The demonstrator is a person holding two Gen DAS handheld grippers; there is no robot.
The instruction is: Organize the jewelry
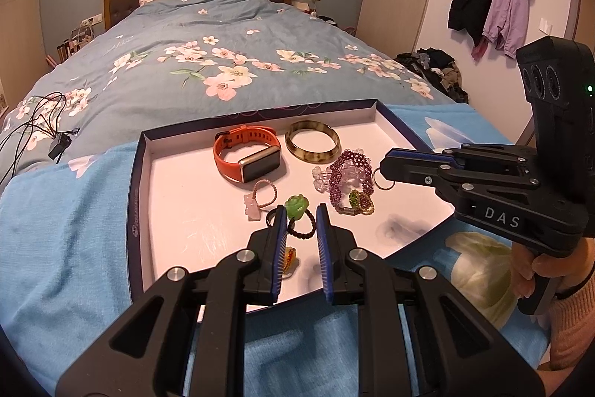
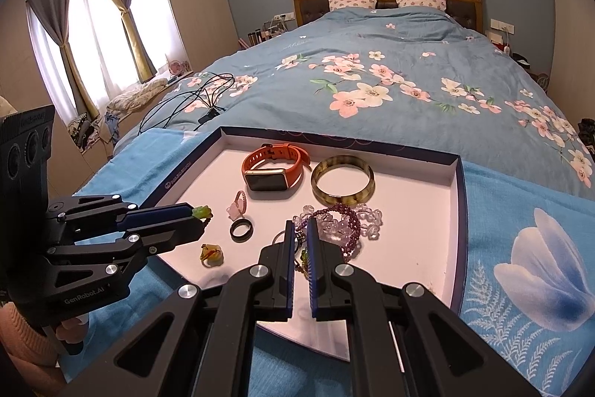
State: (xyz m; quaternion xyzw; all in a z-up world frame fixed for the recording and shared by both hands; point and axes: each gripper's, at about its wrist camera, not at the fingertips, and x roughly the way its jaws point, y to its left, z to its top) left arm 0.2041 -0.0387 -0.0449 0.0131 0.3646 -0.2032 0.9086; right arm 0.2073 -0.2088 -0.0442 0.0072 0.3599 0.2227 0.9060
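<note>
Left gripper (image 1: 301, 222) pinched narrow on the green-flower bead bracelet (image 1: 296, 207), lifting it clear to sort. Right gripper (image 2: 301, 233) nearly shut on a thin metal ring (image 1: 385, 180) (probably; pads hide contact), beside the purple bead tangle (image 2: 344, 222). Farther back in the tray (image 2: 455, 211): orange watch (image 2: 273, 170), bangle (image 2: 343, 182), untouched.

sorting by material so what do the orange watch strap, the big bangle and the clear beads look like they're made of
Orange watch strap: looks like matte silicone or rubber, with punched holes and no glare.
Big bangle: glossy, mottled brown and cream, like horn, resin or stone; the look leaves it open.
Clear beads: translucent and shiny, glass, crystal or plastic.
</note>
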